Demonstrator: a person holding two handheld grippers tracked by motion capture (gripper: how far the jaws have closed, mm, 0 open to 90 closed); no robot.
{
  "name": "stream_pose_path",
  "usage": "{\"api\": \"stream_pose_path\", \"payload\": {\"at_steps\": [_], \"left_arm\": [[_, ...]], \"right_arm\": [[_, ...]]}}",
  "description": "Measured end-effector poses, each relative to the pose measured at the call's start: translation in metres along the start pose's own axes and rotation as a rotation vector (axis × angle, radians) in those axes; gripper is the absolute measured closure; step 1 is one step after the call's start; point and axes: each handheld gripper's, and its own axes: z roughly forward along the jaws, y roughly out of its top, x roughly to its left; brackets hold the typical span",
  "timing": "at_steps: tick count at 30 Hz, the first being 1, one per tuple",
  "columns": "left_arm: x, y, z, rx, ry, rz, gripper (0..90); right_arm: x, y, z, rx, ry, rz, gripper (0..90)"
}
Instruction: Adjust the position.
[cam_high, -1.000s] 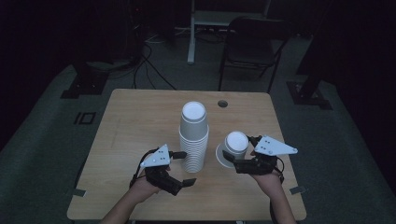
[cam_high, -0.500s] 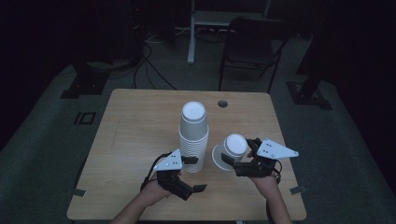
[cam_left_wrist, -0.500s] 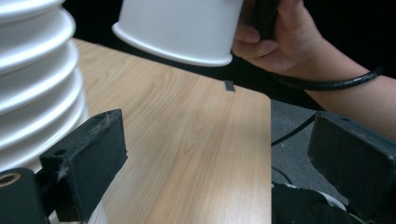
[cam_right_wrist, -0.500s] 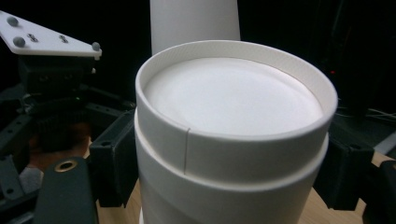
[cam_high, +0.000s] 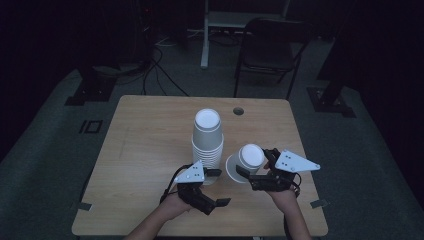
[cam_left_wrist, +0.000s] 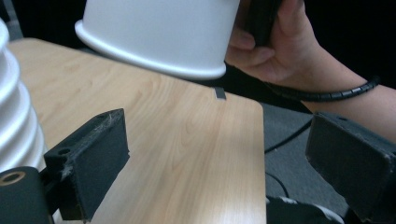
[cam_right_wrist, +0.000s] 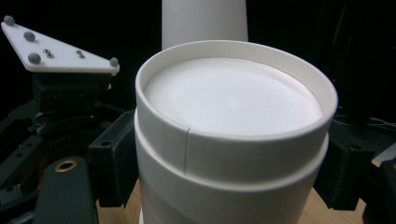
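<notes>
1. I see the stack of white paper cups (cam_high: 207, 140) standing upside down at the middle of the wooden table (cam_high: 140, 150); it rises just left of my left gripper (cam_high: 212, 187), whose jaws stand wide apart and grasp nothing.
2. My right gripper (cam_high: 256, 172) is clamped on a single white cup (cam_high: 247, 161), one jaw on each side of its wall. The cup is tilted, bottom end up, held just right of the stack and apart from it.
3. In the left gripper view the held cup's rim (cam_left_wrist: 154, 56) hangs clear of the tabletop, with the right hand (cam_left_wrist: 275, 51) beside it.
4. In the right gripper view the cup's bottom (cam_right_wrist: 233, 98) stands between me and the stack (cam_right_wrist: 205, 21); the left gripper shows at its left.
5. A round cable hole (cam_high: 238, 111) lies near the table's far edge.
6. Beyond the table, a dark room: grey carpet (cam_high: 50, 130), a black chair (cam_high: 270, 50), loose cables (cam_high: 160, 60).
</notes>
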Motion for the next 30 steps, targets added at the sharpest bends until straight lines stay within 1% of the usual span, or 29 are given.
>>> {"api": "stream_pose_path", "payload": {"at_steps": [2, 3, 4, 5, 6, 7, 11, 12, 13, 14, 15, 19, 21, 22, 24, 26, 27, 28, 29, 30], "left_arm": [[0.001, 0.001, 0.000, -0.001, -0.006, 0.001, 6.3], [0.002, 0.004, 0.002, -0.006, -0.009, 0.003, 6.3], [0.002, 0.005, 0.003, -0.010, -0.009, 0.004, 6.3], [0.002, 0.007, 0.003, -0.018, -0.008, 0.007, 6.2], [0.002, 0.008, 0.004, -0.023, -0.016, 0.008, 6.3], [0.002, 0.009, 0.005, -0.022, -0.015, 0.011, 6.3], [-0.001, 0.012, 0.008, -0.046, -0.024, 0.022, 6.3], [-0.001, 0.013, 0.009, -0.054, -0.029, 0.027, 6.3], [-0.001, 0.013, 0.009, -0.067, -0.042, 0.028, 6.3], [-0.001, 0.013, 0.009, -0.067, -0.042, 0.028, 6.3], [-0.002, 0.014, 0.008, -0.094, -0.056, 0.033, 6.3], [-0.003, 0.017, 0.007, -0.130, -0.071, 0.042, 6.4], [-0.002, 0.019, 0.007, -0.147, -0.075, 0.044, 6.4], [-0.002, 0.019, 0.007, -0.154, -0.083, 0.042, 6.4], [-0.001, 0.019, 0.007, -0.180, -0.090, 0.044, 6.5], [-0.001, 0.018, 0.007, -0.213, -0.102, 0.046, 10.9], [-0.001, 0.017, 0.008, -0.227, -0.102, 0.045, 12.0], [-0.001, 0.017, 0.008, -0.233, -0.092, 0.046, 12.2], [-0.001, 0.016, 0.009, -0.238, -0.094, 0.050, 15.1], [-0.001, 0.016, 0.010, -0.251, -0.095, 0.050, 15.2]], "right_arm": [[0.001, 0.001, 0.000, 0.001, -0.001, -0.005, 21.4], [0.001, 0.002, 0.000, -0.005, 0.000, -0.008, 21.4], [0.002, 0.004, -0.002, -0.026, 0.014, -0.003, 21.4], [0.003, 0.005, -0.002, -0.031, 0.021, -0.002, 21.4], [0.003, 0.006, -0.003, -0.038, 0.021, -0.006, 21.4], [0.004, 0.007, -0.004, -0.043, 0.018, -0.012, 21.4], [0.005, 0.009, -0.007, -0.063, 0.031, -0.008, 21.4], [0.006, 0.010, -0.007, -0.066, 0.030, -0.011, 21.4], [0.006, 0.010, -0.007, -0.067, 0.033, -0.013, 21.4], [0.006, 0.010, -0.007, -0.067, 0.033, -0.013, 21.4], [0.007, 0.011, -0.007, -0.070, 0.038, -0.012, 21.4], [0.009, 0.013, -0.008, -0.081, 0.054, -0.017, 21.4], [0.010, 0.014, -0.008, -0.085, 0.052, -0.025, 21.4], [0.010, 0.015, -0.009, -0.089, 0.061, -0.023, 21.4], [0.011, 0.016, -0.009, -0.096, 0.058, -0.024, 21.4], [0.011, 0.017, -0.009, -0.105, 0.066, -0.022, 21.3], [0.011, 0.017, -0.009, -0.106, 0.066, -0.022, 21.3], [0.012, 0.018, -0.009, -0.106, 0.065, -0.023, 21.3], [0.012, 0.018, -0.009, -0.108, 0.067, -0.024, 21.3], [0.012, 0.019, -0.009, -0.108, 0.068, -0.025, 21.3]]}}
